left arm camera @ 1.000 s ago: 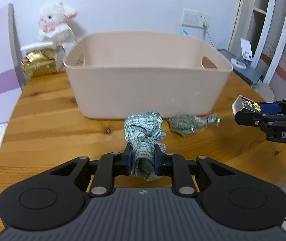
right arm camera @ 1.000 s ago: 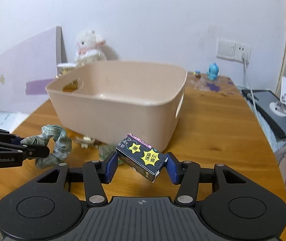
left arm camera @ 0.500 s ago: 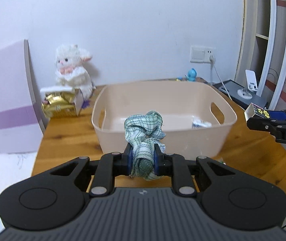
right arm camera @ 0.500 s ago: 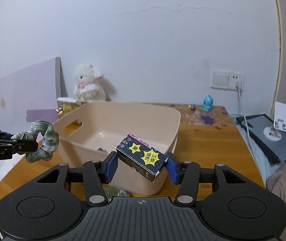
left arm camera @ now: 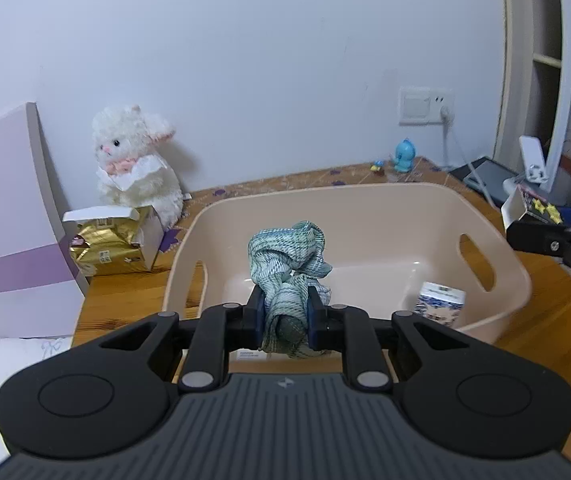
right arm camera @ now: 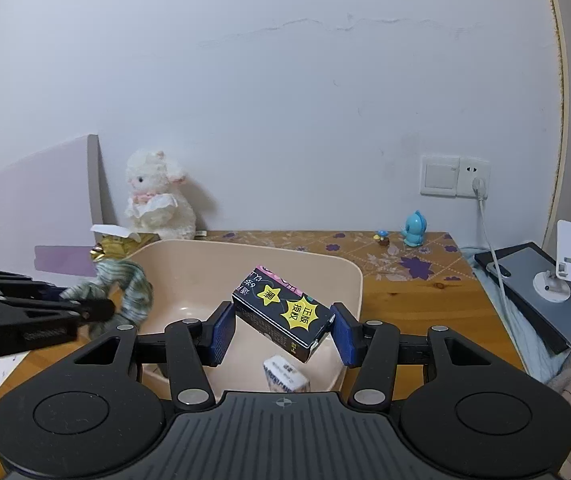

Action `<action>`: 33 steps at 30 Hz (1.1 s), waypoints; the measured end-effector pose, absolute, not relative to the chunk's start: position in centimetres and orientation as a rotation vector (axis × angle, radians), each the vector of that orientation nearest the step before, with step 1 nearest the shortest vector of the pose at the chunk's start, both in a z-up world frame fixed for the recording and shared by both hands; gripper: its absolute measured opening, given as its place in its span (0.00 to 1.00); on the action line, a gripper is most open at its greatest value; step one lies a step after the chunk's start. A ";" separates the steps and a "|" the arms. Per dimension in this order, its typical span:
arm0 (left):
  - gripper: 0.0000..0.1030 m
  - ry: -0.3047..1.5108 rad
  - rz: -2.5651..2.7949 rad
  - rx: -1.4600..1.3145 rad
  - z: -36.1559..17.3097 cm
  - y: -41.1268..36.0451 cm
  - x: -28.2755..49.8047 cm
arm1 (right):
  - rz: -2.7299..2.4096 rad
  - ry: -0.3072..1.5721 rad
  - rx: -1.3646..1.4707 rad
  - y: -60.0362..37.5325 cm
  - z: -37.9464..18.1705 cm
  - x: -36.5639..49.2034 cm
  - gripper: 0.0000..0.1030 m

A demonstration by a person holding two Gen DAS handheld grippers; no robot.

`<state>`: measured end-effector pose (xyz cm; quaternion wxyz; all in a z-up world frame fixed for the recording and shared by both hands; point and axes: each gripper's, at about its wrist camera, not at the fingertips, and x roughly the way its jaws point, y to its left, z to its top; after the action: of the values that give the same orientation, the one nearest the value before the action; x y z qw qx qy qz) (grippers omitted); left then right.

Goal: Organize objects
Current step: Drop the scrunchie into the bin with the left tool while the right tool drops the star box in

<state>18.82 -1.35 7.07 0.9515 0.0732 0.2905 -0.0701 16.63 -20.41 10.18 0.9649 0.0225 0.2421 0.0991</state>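
Both grippers have risen from the worktop (left arm camera: 545, 320) to the tub (left arm camera: 517, 276): my left gripper (left arm camera: 285, 316) pinches the scrunchie (left arm camera: 285, 256), my right gripper (right arm camera: 281, 330) the dark box (right arm camera: 281, 312); I judge both ready to drop.

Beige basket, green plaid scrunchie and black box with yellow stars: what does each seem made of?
Beige basket: looks like moulded plastic, smooth and matte, with rounded rim and cut-out handles. Green plaid scrunchie: woven fabric, going by its crumpled gathered folds. Black box with yellow stars: probably printed cardboard, with crisp edges, a slight sheen and a white inner flap.
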 end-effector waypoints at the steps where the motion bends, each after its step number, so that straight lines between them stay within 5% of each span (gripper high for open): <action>1: 0.21 0.599 -0.138 0.149 6.7 -1.6 19.4 | 0.197 0.495 0.043 -20.3 9.9 17.1 0.47; 16: 0.22 0.740 -0.091 0.165 1.8 -3.4 24.2 | 0.157 0.633 -0.027 -18.3 5.9 21.6 0.47; 23: 0.35 0.722 -0.071 0.145 2.4 -2.8 23.5 | 0.143 0.614 -0.031 -18.2 5.9 20.9 0.57; 24: 0.38 0.718 -0.073 0.141 2.6 -2.6 23.3 | 0.146 0.609 -0.025 -18.3 6.1 20.7 0.60; 26: 0.61 0.703 -0.065 0.130 3.2 -2.3 22.6 | 0.150 0.601 -0.011 -18.5 6.5 20.2 0.64; 33: 0.87 0.637 -0.019 0.081 6.0 -0.8 19.8 | 0.159 0.561 0.015 -19.0 8.2 18.0 0.79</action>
<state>19.76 -0.77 6.02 0.9489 0.0398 0.3130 -0.0094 18.03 -19.05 8.25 0.9578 0.0073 0.2766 0.0782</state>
